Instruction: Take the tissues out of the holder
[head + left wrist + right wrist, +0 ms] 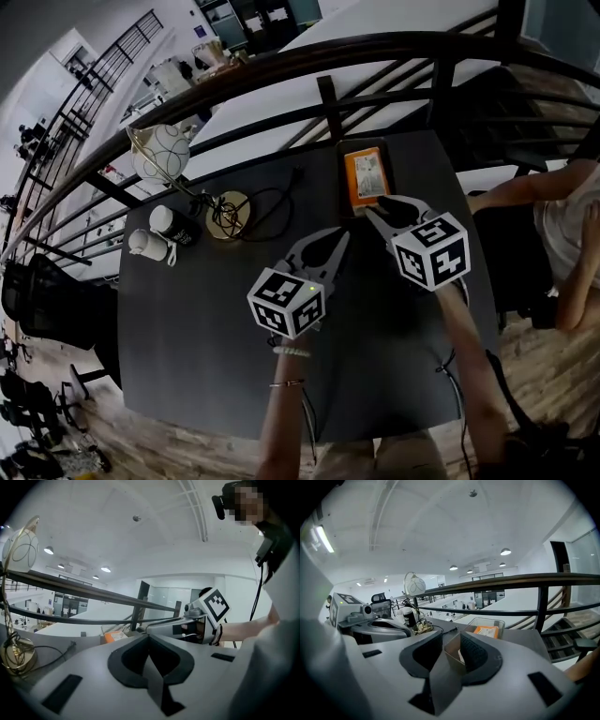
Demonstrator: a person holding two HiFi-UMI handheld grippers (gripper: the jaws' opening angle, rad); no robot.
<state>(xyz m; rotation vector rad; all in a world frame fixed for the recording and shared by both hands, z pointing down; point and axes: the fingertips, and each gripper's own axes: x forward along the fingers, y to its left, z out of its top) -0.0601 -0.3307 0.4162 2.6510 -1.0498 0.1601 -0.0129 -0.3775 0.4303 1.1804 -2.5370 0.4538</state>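
At the far edge of the desk point(216, 319), just under the railing point(281, 61), the orange tissues point(366, 175) lie flat in the clear holder point(342, 183), top face exposed, so they should lift straight up. Your right claw point(382, 208) hangs just short of the holder's near wall, jaws apart and empty, placed for the reach. Your left claw point(342, 234) waits beside it, jaws together, holding nothing. The railing crowds the far side; bare desk toward you leaves room, with the lamp point(161, 150) well off left.
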